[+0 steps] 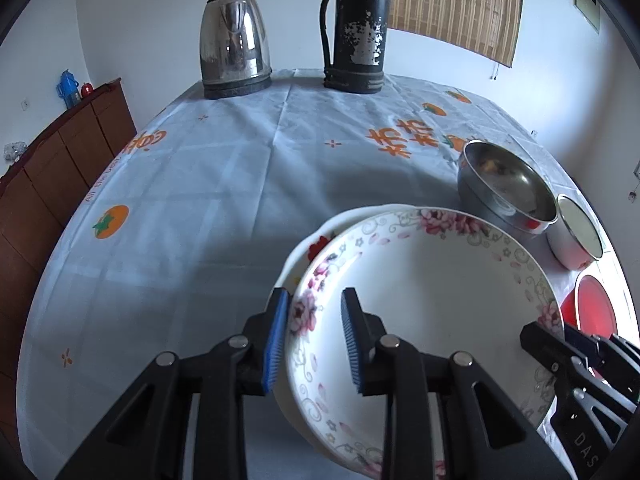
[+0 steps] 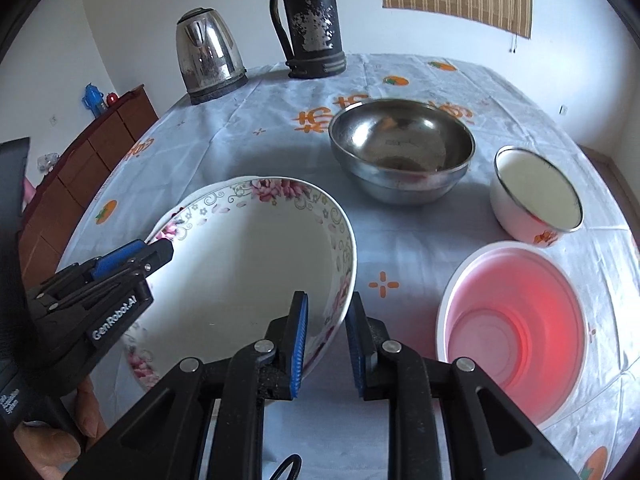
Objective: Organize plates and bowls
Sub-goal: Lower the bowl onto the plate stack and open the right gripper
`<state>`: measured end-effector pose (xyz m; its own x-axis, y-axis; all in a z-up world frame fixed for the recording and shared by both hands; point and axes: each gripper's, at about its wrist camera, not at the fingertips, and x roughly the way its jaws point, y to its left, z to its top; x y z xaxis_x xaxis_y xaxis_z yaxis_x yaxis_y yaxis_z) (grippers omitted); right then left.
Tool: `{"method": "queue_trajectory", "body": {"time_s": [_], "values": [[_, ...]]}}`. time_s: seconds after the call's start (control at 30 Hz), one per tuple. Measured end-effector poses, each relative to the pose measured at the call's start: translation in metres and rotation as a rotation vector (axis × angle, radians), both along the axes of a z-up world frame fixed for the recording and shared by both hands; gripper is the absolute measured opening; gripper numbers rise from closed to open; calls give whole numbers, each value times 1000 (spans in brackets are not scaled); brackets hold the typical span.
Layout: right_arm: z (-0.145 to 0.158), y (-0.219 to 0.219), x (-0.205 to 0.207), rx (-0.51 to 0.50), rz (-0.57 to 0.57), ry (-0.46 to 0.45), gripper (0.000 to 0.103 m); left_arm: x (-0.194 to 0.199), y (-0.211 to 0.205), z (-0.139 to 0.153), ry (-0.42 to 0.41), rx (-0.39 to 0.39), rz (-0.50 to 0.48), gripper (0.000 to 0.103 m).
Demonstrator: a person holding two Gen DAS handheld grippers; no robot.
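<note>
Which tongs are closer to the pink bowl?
The right. The right tongs straddle the flowery plate's rim right beside the pink bowl. The left tongs are at the plate's far rim, with the whole plate between them and the bowl.

- My left gripper tilts downward, jaws a little apart, straddling a rim.
- My right gripper tilts downward likewise, on the opposite rim.

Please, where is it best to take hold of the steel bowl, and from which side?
Grip the steel bowl at its thin upright rim, one finger inside, one outside. Probably come from above at the near edge, which faces the right gripper unobstructed; the rounded wall would likely slip.
</note>
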<state>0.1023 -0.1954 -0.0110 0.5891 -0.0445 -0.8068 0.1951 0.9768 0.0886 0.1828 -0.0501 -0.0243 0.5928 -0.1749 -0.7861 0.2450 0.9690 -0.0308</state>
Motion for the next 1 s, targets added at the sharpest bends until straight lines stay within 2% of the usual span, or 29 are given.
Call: {"method": "queue_trajectory", "body": {"time_s": [0.3, 0.43, 0.57, 0.6, 0.73, 0.8, 1.0], "values": [[-7, 3, 2, 1, 5, 2, 23, 0, 6, 1, -6, -24, -2, 28], [-3, -2, -3, 75, 21, -46, 36, -2, 14, 4, -19, -54, 12, 30], [5, -3, -13, 57, 21, -135, 40, -9, 29, 12, -74, -75, 55, 57], [6, -3, -17, 43, 16, -158, 40, -11, 31, 14, -94, -69, 66, 60], [9, 0, -29, 9, 6, -240, 40, -23, 41, 21, -172, -28, 105, 64], [10, 3, -36, -14, 9, -278, 40, -28, 45, 22, -193, -28, 118, 73], [12, 9, -55, -17, 3, -337, 40, -39, 42, 15, -180, -14, 123, 75]]}}
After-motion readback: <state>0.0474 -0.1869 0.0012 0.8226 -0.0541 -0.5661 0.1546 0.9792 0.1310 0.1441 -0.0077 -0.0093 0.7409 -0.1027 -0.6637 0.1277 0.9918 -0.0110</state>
